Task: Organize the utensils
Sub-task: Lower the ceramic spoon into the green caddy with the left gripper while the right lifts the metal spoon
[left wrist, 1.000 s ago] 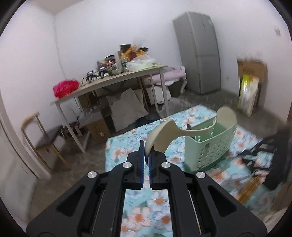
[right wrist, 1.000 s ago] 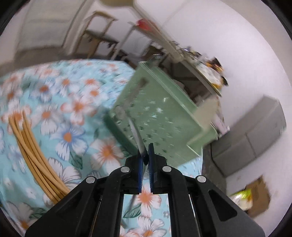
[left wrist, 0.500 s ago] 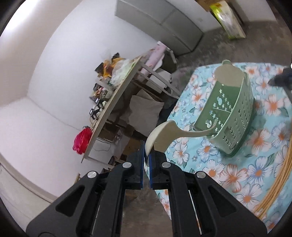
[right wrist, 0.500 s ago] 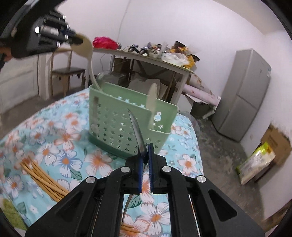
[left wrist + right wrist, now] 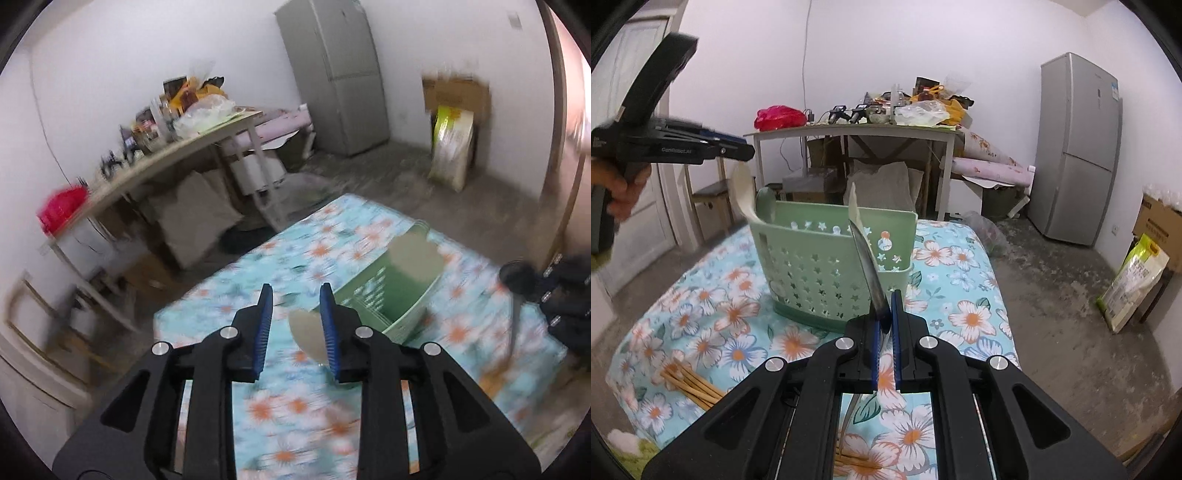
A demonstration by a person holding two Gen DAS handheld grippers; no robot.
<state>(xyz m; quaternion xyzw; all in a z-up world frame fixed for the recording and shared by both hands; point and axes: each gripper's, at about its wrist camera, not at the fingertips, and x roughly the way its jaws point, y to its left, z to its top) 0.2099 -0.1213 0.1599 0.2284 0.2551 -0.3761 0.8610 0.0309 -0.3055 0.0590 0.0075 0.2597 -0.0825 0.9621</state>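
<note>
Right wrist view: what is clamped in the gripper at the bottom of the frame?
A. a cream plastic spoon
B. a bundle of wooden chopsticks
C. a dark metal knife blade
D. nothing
C: the right gripper is shut on the dark metal knife blade, which rises in front of the green perforated plastic basket; the wooden chopsticks lie on the floral cloth.

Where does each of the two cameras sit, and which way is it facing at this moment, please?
Left wrist: sits behind the open left gripper, looking down over the floral cloth at the green basket; only its fingers show.
Right wrist: sits behind the right gripper shut on a knife, facing the basket's side; a hand holding the left gripper shows.
Shared: basket, cloth, cream spoon, fridge.
</note>
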